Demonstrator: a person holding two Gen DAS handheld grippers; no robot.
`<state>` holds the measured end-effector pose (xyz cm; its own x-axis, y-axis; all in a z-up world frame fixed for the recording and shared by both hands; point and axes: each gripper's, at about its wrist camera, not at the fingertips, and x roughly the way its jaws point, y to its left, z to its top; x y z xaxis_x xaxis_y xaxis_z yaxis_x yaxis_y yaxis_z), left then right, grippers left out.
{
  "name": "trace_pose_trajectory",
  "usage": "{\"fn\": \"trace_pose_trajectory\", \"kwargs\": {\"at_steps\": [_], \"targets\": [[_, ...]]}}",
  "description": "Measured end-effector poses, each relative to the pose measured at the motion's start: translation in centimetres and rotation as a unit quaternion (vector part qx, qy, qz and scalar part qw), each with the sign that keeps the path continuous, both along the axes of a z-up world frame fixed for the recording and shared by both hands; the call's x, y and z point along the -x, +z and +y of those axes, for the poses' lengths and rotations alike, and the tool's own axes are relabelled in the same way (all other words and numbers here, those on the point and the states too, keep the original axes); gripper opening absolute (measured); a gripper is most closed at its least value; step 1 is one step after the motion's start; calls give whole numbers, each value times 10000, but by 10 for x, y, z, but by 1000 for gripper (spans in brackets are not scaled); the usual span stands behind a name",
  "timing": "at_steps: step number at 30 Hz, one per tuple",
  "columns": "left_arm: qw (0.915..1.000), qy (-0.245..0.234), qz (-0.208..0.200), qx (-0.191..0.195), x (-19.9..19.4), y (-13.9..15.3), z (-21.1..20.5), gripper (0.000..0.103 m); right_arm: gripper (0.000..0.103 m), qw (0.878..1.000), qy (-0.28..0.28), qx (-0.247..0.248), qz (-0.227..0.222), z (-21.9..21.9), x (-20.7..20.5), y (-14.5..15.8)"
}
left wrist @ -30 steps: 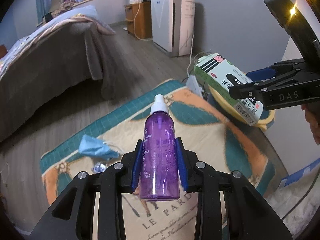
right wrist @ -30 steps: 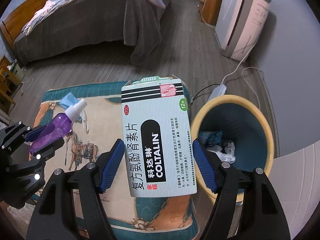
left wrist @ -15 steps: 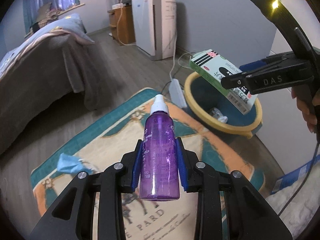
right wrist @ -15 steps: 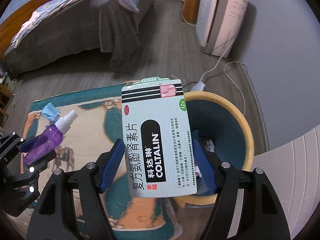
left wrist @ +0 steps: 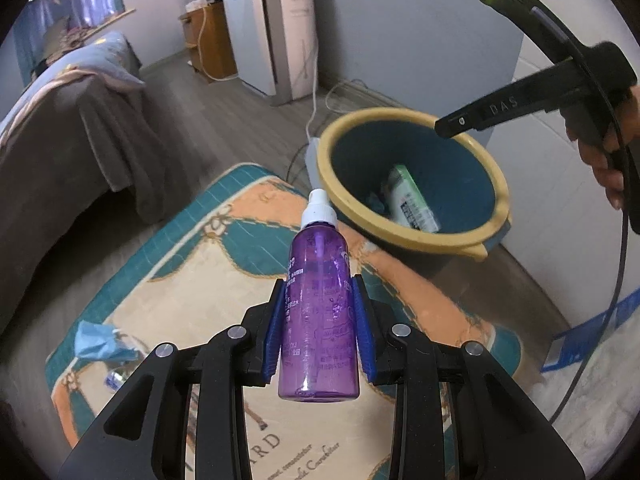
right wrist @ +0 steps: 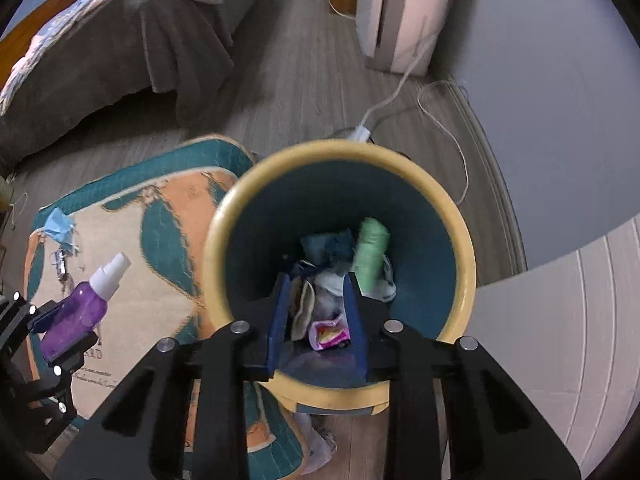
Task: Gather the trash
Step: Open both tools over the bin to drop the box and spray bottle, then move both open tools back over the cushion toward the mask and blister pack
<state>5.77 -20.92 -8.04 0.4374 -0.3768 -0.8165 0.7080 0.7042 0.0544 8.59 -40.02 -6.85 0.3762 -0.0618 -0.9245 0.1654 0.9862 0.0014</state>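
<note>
Purple spray bottle (left wrist: 319, 312) clamped across its middle in the left claw (left wrist: 320, 320), blue pads (left wrist: 276, 328) flat on both flanks, white nozzle (left wrist: 318, 210) pointing toward the bin (left wrist: 416, 236). Looks near empty and light, judging by the see-through wall; smooth rounded plastic, so likely slippery and prone to rotate if pinched near the tapering shoulder. Mid-body hold looks like the right spot: widest, straightest section, stiff enough not to buckle.

Over at the right claw (right wrist: 316, 312): nothing between the fingers, parted to a narrow-to-middling gap, poised directly above the bin mouth (right wrist: 224, 240). Green-and-white medicine box (right wrist: 372, 256) lying inside the bin, blurred in the right view, propped against the inner wall among crumpled wrappers (right wrist: 328, 330). Thin cardboard, light, crushable.

Out on the rug (left wrist: 180, 304): blue face mask (left wrist: 100, 340) crumpled near the far edge, a small shiny scrap (left wrist: 114, 380) just beside it. Mask soft, floppy, almost weightless; probably best pinched at the bunched centre rather than a loop. Bottle not yet over the bin, rim close ahead of the nozzle.
</note>
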Motion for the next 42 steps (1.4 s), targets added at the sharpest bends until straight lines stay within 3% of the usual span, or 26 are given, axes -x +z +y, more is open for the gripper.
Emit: {"fn": "trace_pose_trajectory", "kwargs": {"at_steps": [6, 17, 20, 22, 28, 33, 42], "targets": [[9999, -99, -47, -33, 2, 1, -19, 33, 27, 9996, -263, -71, -112, -22, 3, 5], [9986, -507, -12, -116, -17, -5, -105, 34, 27, 9948, -994, -146, -181, -65, 4, 1], [9984, -472, -203, -221, -25, -3, -116, 47, 28, 9931, -1136, -196, -197, -71, 6, -1], [9984, -389, -332, -225, -27, 2, -115, 62, 31, 9932, -1128, -207, -185, -70, 5, -2], [9993, -47, -364, -18, -30, 11, -85, 86, 64, 9944, -1027, -155, -211, -57, 2, 0], [9980, 464, -424, -24, -33, 15, -42, 93, 97, 9959, -784, -94, -436, -29, -5, 17], [9906, 1262, -515, -121, -43, 43, 53, 95, 97, 9975, -128, 308, -617, 56, -15, 40]]}}
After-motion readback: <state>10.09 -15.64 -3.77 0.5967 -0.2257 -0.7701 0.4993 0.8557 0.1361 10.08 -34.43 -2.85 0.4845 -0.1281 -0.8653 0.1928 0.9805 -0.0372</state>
